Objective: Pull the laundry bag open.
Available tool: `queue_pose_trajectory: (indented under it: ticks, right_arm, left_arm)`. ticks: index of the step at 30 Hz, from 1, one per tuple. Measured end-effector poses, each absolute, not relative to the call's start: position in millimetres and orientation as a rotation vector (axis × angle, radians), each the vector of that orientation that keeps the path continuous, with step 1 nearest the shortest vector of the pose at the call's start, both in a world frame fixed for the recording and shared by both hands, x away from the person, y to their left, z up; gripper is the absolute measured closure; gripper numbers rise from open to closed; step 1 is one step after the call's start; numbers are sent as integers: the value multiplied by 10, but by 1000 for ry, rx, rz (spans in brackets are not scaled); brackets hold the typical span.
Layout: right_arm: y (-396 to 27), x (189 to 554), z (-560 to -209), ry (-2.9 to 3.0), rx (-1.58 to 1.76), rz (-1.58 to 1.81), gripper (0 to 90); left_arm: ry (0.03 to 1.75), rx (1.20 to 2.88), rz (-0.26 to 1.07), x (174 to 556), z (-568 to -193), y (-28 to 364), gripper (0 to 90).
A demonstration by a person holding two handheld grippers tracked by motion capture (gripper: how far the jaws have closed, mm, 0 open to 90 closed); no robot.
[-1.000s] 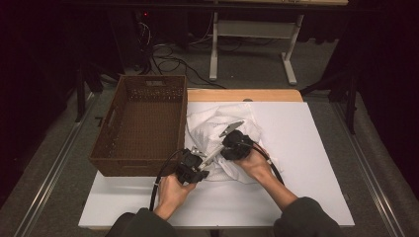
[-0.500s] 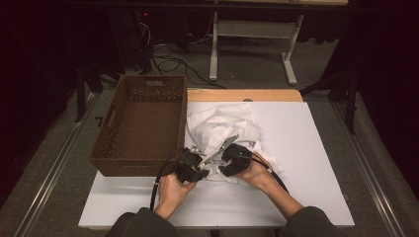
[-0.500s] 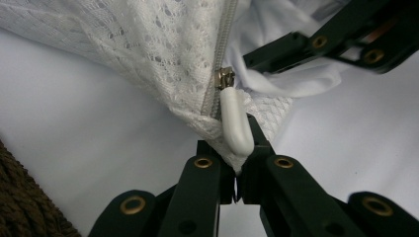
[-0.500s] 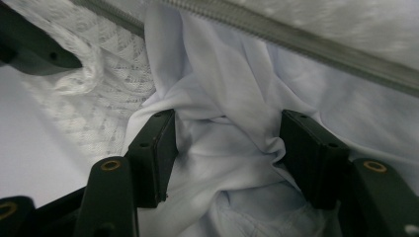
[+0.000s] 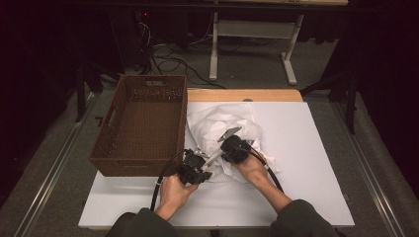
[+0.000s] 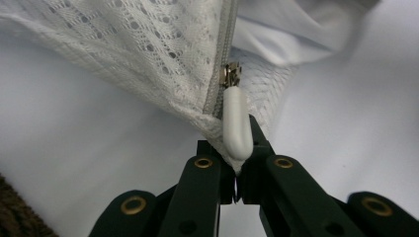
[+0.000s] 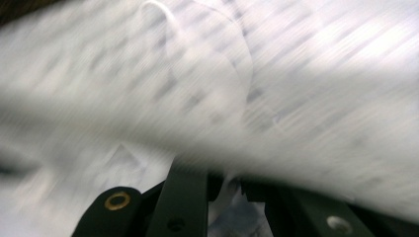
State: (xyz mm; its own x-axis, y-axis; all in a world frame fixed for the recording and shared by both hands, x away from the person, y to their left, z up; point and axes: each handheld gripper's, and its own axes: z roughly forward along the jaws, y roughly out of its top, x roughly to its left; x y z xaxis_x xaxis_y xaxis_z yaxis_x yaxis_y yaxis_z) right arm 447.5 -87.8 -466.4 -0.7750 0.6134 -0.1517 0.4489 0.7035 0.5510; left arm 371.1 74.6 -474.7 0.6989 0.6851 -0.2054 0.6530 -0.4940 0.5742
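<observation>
White mesh fabric sits in front of both of my tools. It belongs to a zippered laundry bag (image 5: 225, 136) that lies crumpled on the white table (image 5: 306, 163), just right of the basket.

Nearest to me, the left gripper (image 6: 236, 170) is fully closed. Its jaws pinch the bag's mesh edge at the zipper seam. The white zipper pull (image 6: 236, 123) hangs from its metal slider and rests against the jaw tips. I cannot tell whether the pull itself is clamped or only the fabric beside it. In the high view, the left gripper (image 5: 200, 160) sits at the near edge of the bag, with its cable looping down toward my left hand (image 5: 174, 191).

Just beyond it, the right gripper (image 5: 228, 143) rests on the bag's near side, held by my right hand (image 5: 252, 168). Its jaws have just been closing and now stand narrow. The right gripper view is heavily blurred; white fabric lies between and over the jaws (image 7: 225, 185), but I cannot tell whether the pads press on it.

Farther left, the brown wicker basket (image 5: 106, 148) stands upright at the table's left edge, touching or just beside the bag. Beyond the table, a wooden strip (image 5: 242, 95) runs along the far edge.
</observation>
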Motion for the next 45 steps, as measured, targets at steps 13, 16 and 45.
queue_pose_trajectory:
  ticks: [13,16,45]
  right_arm:
    - [-918,4400,-4582,2574,901,715,595]
    - [-1082,4262,-4483,2568,863,744,625]
    - [-2147,4567,-4644,2427,1240,694,613]
  left_arm:
    - [1046,2308,114,3758,-4801,776,873]
    - [1052,2307,114,3760,-4803,781,872]
    - [1090,2333,155,3807,-4850,813,864]
